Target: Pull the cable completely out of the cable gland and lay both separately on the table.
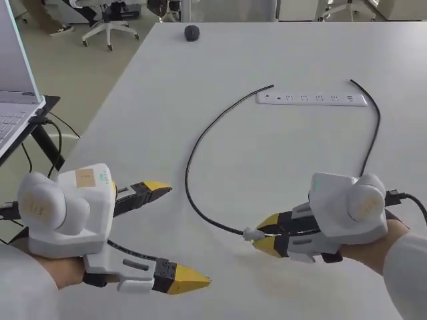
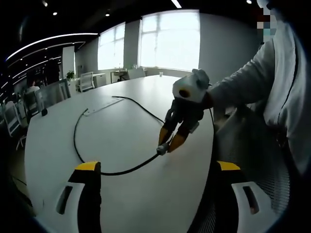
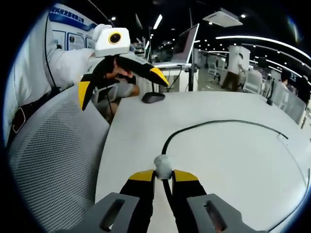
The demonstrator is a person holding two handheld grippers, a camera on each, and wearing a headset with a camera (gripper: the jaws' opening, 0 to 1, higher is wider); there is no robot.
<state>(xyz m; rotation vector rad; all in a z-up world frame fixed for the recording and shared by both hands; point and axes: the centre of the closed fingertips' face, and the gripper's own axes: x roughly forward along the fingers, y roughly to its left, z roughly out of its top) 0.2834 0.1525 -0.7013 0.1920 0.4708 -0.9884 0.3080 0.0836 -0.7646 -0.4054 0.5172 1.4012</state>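
The right tool (image 1: 265, 235) was closed, its yellow-tipped jaws pinched together on the small white cable gland (image 1: 251, 234). The gland poked out just beyond the tips, low over the white surface (image 1: 300, 167). The thin black cable (image 1: 187, 180) was still threaded in the gland. From there it swept in a long arc across the surface, its free end lying near the white power strip (image 1: 312, 99). The left tool (image 1: 175, 233) hovered beside that arc, jaws spread wide and holding nothing. By my reading, the pull had not yet been made. The cable needed gripping close to the gland and drawing fully out, then both pieces laying down separately.
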